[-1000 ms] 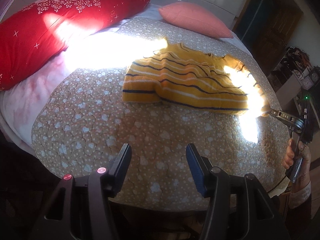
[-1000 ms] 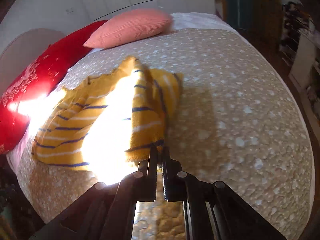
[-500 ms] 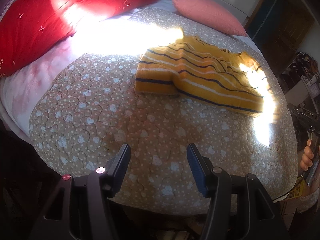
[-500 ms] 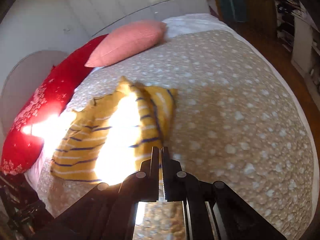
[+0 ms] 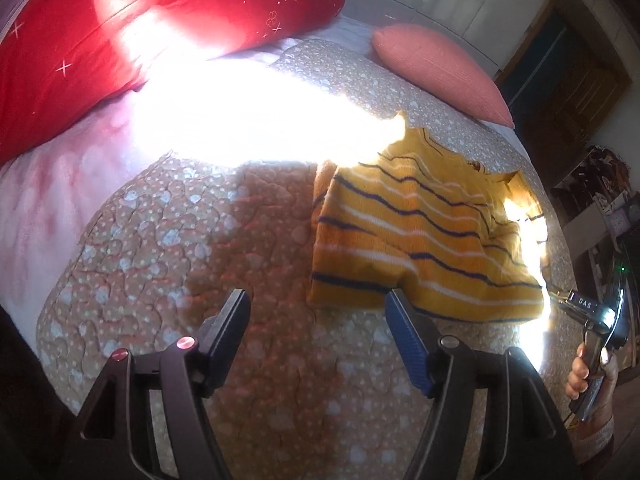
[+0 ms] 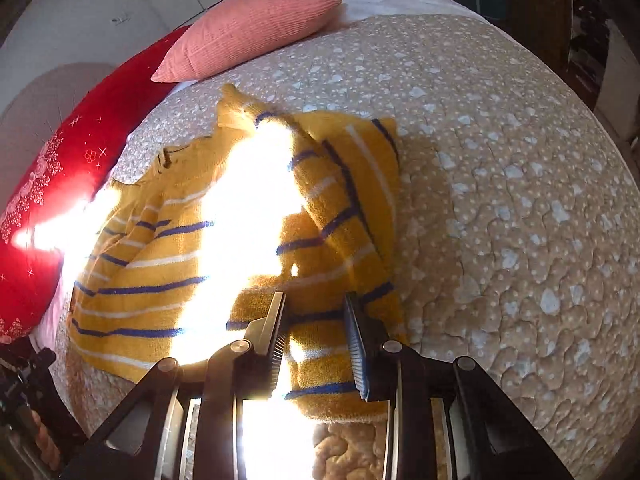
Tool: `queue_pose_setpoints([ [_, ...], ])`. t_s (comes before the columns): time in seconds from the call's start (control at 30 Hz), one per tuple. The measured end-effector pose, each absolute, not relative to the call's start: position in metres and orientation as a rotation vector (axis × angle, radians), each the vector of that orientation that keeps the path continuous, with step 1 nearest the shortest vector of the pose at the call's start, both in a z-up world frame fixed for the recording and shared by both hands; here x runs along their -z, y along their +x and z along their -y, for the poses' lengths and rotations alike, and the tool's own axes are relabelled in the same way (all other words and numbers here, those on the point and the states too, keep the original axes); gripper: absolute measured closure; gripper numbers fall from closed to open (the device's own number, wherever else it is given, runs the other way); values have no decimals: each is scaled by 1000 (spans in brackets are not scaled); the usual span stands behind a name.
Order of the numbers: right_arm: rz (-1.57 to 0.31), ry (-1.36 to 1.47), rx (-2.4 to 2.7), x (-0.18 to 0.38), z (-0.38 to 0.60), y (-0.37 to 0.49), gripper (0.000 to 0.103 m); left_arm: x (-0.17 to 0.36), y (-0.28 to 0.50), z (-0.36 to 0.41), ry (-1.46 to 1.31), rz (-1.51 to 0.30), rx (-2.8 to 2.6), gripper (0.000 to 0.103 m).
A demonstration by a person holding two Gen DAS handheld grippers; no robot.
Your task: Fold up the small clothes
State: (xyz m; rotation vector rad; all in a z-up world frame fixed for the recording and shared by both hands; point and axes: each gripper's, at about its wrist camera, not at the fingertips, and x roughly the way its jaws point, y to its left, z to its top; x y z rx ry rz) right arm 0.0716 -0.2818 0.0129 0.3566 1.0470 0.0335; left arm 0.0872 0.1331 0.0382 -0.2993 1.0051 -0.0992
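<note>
Fuzzy knit sweater (image 6: 328,208), puckered quilted bedspread (image 6: 520,200), ribbed pink pillow (image 6: 248,28), tongs (image 5: 316,336) matt black plastic.

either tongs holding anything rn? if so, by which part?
Nothing held. Right tongs are open, fingers straddling the near hem corner of the yellow striped sweater without clamping it. Left tongs are open over the quilt, just short of the sweater.

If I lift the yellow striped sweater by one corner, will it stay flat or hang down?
The yellow striped sweater would probably hang limp: it is soft knit, already creased and folded over itself. It likely drags on the quilted bedspread rather than sliding.
</note>
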Motion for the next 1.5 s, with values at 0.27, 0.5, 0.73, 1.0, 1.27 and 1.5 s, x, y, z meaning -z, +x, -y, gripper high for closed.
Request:
queue_pose_setpoints([
  [0.27,-1050,269,27,-12,260,83,68,1,144,-127,-429,-1091,133,77],
  [0.5,-1044,264,7,-12,262,84,68,-21,156,-131,-282,-1089,95,97],
  [0.73,-1040,177,29,-30,251,77,67,-21,142,-151,-377,-1069,64,73],
  [1.0,-947,159,-274,-114,155,82,28,-11,122,-165,-593,-1038,168,53],
  [1.27,-1167,-15,-472,-78,10,178,28,11,117,-142,-703,-1010,255,33],
  [1.5,-1369,-192,-474,-35,-74,237,28,19,107,-160,-776,-1007,207,64],
])
